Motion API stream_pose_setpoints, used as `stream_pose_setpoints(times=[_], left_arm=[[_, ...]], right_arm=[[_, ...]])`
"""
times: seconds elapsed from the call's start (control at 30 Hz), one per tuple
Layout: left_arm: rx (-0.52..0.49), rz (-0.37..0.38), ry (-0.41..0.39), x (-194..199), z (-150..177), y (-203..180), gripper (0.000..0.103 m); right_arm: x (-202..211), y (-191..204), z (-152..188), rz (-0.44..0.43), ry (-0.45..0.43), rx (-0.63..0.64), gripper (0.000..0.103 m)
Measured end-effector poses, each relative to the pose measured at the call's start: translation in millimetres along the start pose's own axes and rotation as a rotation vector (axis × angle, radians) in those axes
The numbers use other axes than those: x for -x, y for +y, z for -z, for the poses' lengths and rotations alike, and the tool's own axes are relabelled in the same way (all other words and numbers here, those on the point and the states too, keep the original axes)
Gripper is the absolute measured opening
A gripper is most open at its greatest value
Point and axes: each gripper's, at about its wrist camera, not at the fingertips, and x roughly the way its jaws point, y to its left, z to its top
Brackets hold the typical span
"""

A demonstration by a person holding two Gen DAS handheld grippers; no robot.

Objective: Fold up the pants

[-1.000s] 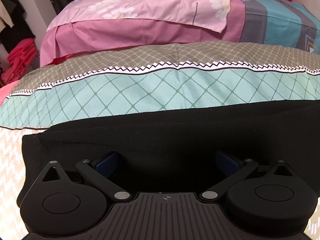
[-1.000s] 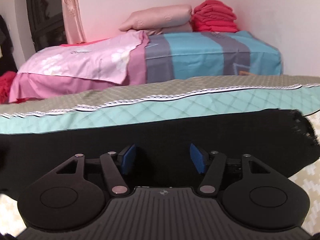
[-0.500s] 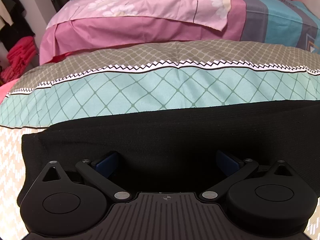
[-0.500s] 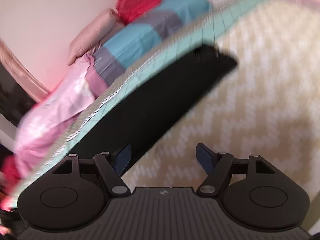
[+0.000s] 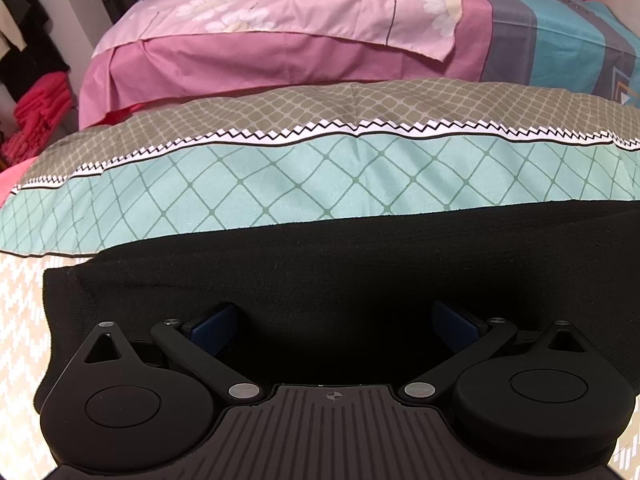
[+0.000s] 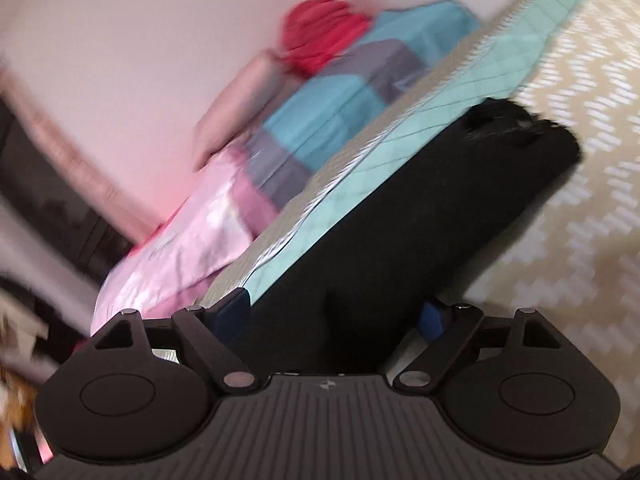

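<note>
A: Left wrist view: the pants are lying as a long black band across the bed, just below a teal quilt. The left gripper is hovering over them, fingers spread wide, gripping nothing.

B: The right gripper is also gaping, straddling the band but not pinching it; that view is blurring.

A: I'm judging the lengthwise fold done, the crosswise ones left.

B: The fabric is looking thick, knit, matte; one end is fraying.
</note>
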Motion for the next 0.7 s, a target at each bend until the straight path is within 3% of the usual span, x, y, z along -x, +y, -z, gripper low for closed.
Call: stream_pose_setpoints(times=[0.07,0.13,0.2,0.23,0.3,0.37,0.4,0.5,0.7], left_arm=[[-0.001,0.000,0.001,0,0,0,0.103],[0.000,-0.002,0.003,0,-1,0,0.103],[0.000,-0.005,0.000,0,0,-1,0.103],[0.000,-0.005,-0.001,0,0,-1,0.103],[-0.001,-0.004,-0.005,0,1,-1,0.103],[-0.004,-0.002,-0.008,0,1,-1,0.103],[-0.004,-0.001,-0.008,0,1,0,0.103],[-0.008,0.002,-0.013,1,2,0,0.103],[-0.002,0.017,-0.006,3,0,2,0.103]], right_arm=[[-4,0,-4,-0.007,0.002,0.042,0.087],[-11,-11,-16,0.004,-0.027,-0.040,0.068],[-16,-17,-21,0.072,-0.037,-0.153,0.052],[-17,-11,-21,0.085,-0.030,-0.155,0.053],[-21,9,-17,0.070,0.065,-0.026,0.050],[-24,25,-14,0.115,0.110,0.159,0.031],[-23,20,-19,0.134,0.098,0.163,0.024],[-16,-18,-32,0.107,0.011,-0.118,0.022],[-11,1,-20,0.161,0.011,-0.027,0.025]])
